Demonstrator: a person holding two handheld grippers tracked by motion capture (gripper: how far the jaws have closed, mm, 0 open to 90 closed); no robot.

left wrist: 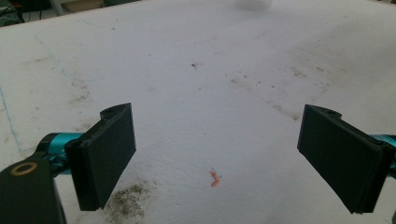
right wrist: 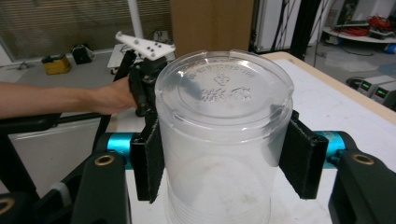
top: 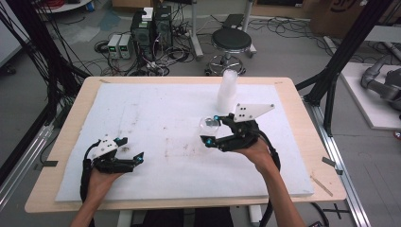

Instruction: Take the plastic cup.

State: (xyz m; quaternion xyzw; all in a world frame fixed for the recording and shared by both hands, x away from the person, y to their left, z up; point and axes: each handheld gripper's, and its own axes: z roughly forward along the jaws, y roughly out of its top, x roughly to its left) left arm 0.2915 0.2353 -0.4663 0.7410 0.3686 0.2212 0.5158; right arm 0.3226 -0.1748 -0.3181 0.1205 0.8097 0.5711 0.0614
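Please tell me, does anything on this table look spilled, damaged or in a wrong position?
Nothing is spilled or broken. The white foam sheet covering the table carries dark smudges, thickest by the left gripper, plus a tiny orange scrap. The right gripper holds a clear plastic cup with its base facing the camera; it looks undamaged.

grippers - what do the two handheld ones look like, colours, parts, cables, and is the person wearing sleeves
Both the left gripper and the right gripper have black bodies, teal fittings by the jaws, and flat black rectangular fingers. Brass-coloured rings sit at the pivots. Each carries a pale three-cornered plate with small dots on top and trails a black cable. The forearms are bare, with no sleeves or gloves.
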